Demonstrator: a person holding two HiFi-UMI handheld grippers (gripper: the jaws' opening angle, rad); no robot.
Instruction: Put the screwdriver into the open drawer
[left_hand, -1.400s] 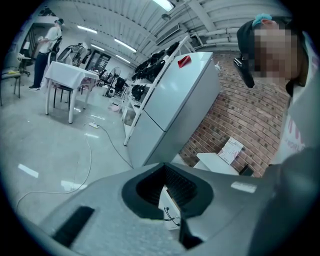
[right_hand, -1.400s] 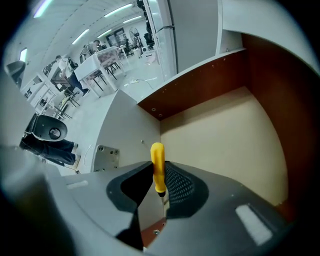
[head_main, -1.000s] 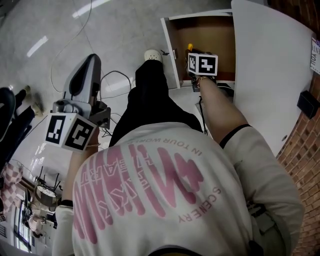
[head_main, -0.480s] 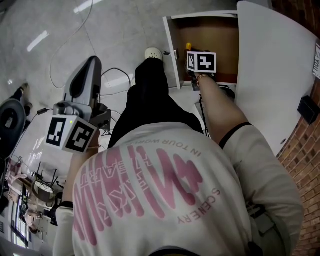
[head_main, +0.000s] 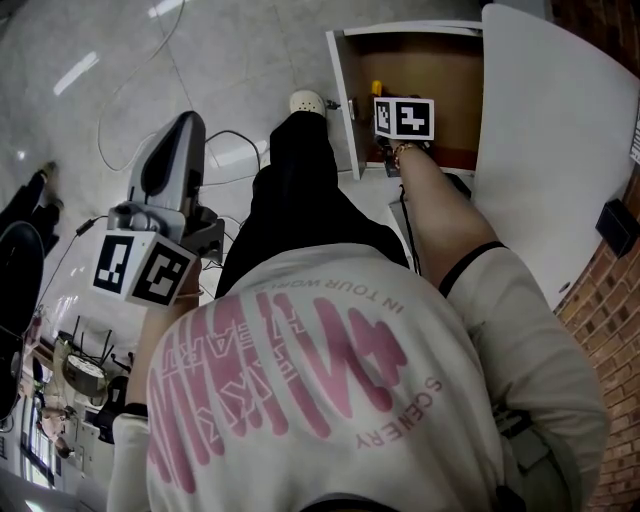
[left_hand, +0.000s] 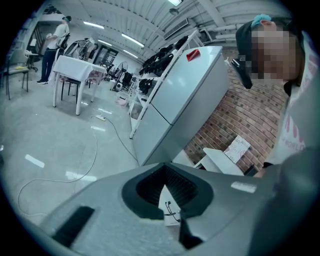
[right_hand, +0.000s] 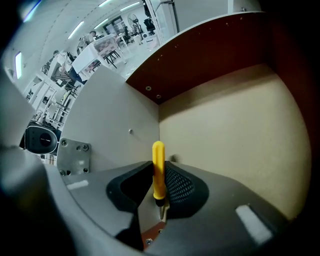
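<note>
The open drawer (head_main: 345, 100) has white walls and a brown inside and sits at the top of the head view. My right gripper (right_hand: 156, 169) points steeply down into it, with its marker cube (head_main: 404, 118) over the drawer. Its jaws are shut on the yellow-handled screwdriver (right_hand: 158, 170), whose handle sticks out past the fingertips toward the beige drawer floor (right_hand: 225, 125). In the head view only the yellow handle end (head_main: 377, 89) shows beyond the cube. My left gripper (head_main: 172, 150) is held out at the left over the floor, away from the drawer, with nothing in its jaws (left_hand: 165, 184).
A white panel (head_main: 545, 150) stands right of the drawer, with a brick wall (head_main: 610, 330) beyond it. Cables (head_main: 225, 150) trail over the glossy floor. The person's dark trouser leg (head_main: 300, 200) and white shoe (head_main: 306, 102) are just left of the drawer.
</note>
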